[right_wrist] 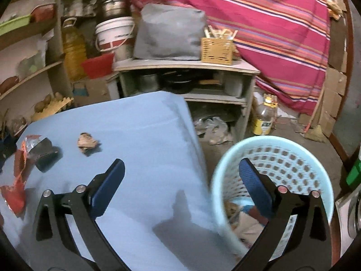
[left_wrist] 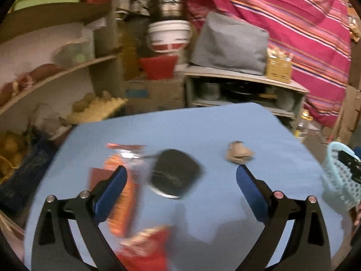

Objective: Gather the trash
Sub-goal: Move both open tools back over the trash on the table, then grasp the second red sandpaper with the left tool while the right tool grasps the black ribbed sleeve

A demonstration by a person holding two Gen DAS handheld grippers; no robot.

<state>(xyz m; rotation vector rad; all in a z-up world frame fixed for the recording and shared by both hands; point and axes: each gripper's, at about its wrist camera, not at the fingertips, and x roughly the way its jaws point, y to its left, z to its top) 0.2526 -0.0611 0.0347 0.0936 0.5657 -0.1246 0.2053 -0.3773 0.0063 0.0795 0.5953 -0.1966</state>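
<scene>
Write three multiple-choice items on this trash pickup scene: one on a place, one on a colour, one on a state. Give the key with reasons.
1. Where is the crumpled brown paper?
A. on the blue table
B. in the basket
C. on the shelf

2. What colour is the basket?
A. red
B. light blue
C. yellow

3. How does the right gripper stand?
A. shut on a wrapper
B. shut, holding nothing
C. open, holding nothing

Key: 1 A, the paper lies on the blue table, apart from the wrappers; 2 B, its lattice wall is pale blue; 3 C, its jaws stand wide apart with nothing between them.
</scene>
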